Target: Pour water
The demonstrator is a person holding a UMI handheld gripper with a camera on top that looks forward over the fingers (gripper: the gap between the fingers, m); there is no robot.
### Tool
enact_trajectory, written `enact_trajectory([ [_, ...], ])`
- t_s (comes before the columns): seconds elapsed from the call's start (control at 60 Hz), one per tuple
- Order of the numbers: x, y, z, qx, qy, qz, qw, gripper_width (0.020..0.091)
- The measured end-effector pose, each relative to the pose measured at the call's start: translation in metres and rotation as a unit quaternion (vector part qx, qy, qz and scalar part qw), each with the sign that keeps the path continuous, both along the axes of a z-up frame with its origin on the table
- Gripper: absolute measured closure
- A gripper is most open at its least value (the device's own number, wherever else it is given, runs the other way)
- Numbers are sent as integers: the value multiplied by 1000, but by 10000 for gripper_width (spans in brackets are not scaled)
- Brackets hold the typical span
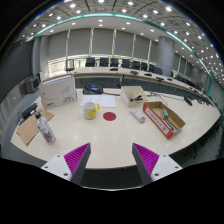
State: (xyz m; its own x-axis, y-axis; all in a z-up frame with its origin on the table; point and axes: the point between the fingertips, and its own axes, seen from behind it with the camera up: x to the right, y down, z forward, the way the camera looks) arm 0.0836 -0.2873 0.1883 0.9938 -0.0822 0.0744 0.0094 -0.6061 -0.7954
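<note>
Bottle (44, 128) stands at the counter's (110, 140) left side beside a brown paper bag (27, 127). White box (58, 92) behind. Yellow cup (90, 110) near centre, red disc (109, 116) just right of it. Open cardboard box (164, 117) further right. Hand-held gripper (111, 158) spread wide, holding nothing; magenta pads (76, 156) flank bare counter, cup well beyond them.

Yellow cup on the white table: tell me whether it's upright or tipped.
Upright: the yellow cup stands on its base on the white table, beyond the open tool.
</note>
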Motion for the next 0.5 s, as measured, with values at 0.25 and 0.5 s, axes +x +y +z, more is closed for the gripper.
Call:
enact_trajectory([
  [0.25, -65, -10, -30, -10, 29, 39, 999, 239],
  [0.5, -199, -4, -61, 12, 64, 114, 991, 240],
])
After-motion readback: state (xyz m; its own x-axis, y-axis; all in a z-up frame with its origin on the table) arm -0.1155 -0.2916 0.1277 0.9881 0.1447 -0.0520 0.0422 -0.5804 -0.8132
